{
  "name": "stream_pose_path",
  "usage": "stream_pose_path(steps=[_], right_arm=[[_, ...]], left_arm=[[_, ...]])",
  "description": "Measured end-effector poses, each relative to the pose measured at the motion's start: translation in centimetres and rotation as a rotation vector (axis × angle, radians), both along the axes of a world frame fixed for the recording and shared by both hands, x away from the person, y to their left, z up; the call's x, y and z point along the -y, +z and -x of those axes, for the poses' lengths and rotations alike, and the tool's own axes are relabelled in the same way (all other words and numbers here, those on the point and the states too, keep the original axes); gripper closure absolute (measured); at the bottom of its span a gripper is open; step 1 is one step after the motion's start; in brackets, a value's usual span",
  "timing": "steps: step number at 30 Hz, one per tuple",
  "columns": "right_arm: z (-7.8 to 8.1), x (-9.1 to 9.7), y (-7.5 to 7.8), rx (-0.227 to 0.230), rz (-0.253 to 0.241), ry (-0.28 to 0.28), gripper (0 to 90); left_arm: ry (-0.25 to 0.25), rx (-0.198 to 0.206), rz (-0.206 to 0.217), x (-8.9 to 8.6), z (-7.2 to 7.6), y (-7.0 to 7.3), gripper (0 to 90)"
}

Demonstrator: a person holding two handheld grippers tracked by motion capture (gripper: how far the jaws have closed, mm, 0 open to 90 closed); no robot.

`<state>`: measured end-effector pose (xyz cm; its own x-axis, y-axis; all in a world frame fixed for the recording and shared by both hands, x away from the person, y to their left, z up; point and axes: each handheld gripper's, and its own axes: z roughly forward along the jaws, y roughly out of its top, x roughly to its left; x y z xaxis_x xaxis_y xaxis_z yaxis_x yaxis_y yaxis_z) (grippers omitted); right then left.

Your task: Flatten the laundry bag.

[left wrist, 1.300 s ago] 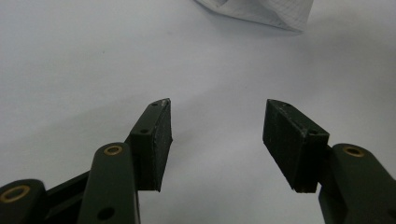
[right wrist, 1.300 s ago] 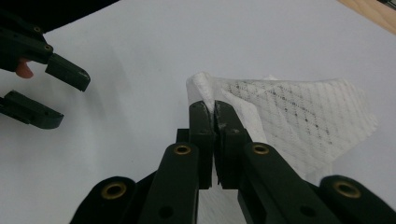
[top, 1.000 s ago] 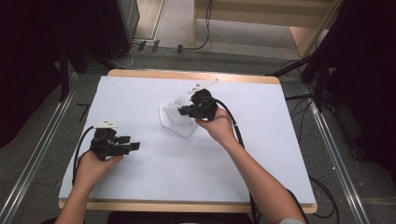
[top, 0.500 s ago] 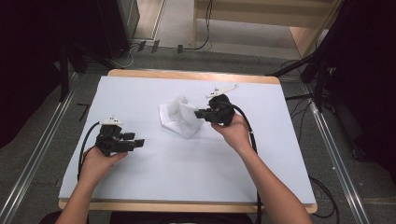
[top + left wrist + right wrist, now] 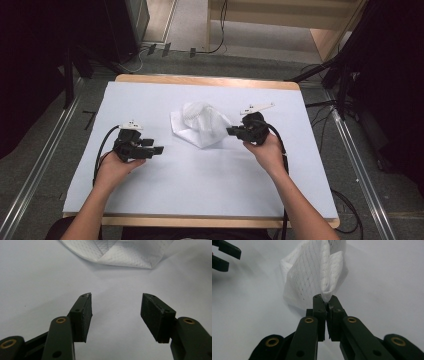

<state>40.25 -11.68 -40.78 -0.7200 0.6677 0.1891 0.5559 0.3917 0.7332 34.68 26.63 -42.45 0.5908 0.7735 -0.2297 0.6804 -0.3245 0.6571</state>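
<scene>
White sheet [image 5: 200, 170] on wood table [image 5: 210, 80]; grey floor w/ rails.

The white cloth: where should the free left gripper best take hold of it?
Probably the flat corner of the white cloth nearest the open left gripper, coming in low along the table; the right gripper already pinches the far side.

Even overhead light on the pale table [image 5: 200, 190]; dark surroundings; soft shadows; close tool jaws slightly blurred.

Pale-blue-covered wooden table [image 5: 200, 187], black cables [image 5: 220, 47] and perhaps dark cabinets on the floor beyond.
</scene>
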Motion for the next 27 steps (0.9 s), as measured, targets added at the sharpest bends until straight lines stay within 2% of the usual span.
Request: stream_pose_path(steps=[12, 19, 22, 24, 25, 27], right_arm=[[1.4, 2.1, -2.2, -0.047, 0.014, -0.032, 87.6], [2.0, 2.8, -3.3, -0.095, 0.016, -0.033, 86.1], [2.5, 2.6, -3.5, -0.101, 0.026, -0.023, 78.7], [2.6, 2.7, -3.5, -0.102, 0.027, -0.021, 77.5], [2.9, 3.1, -3.4, -0.094, 0.025, -0.022, 72.6], [3.1, 3.4, -3.3, -0.091, 0.026, -0.025, 69.2]], left_arm=[[-0.031, -0.001, -0.003, 1.0, -0.8, 0.0, 43.3], [-0.045, -0.001, -0.011, 1.6, -1.3, -0.1, 43.2], [-0.049, 0.001, -0.013, 1.8, -1.4, -0.1, 43.3], [-0.051, 0.002, -0.012, 1.8, -1.5, -0.1, 43.3], [-0.05, 0.002, -0.01, 1.8, -1.6, -0.1, 43.3], [-0.051, 0.0, -0.01, 1.8, -1.6, -0.1, 43.2]])
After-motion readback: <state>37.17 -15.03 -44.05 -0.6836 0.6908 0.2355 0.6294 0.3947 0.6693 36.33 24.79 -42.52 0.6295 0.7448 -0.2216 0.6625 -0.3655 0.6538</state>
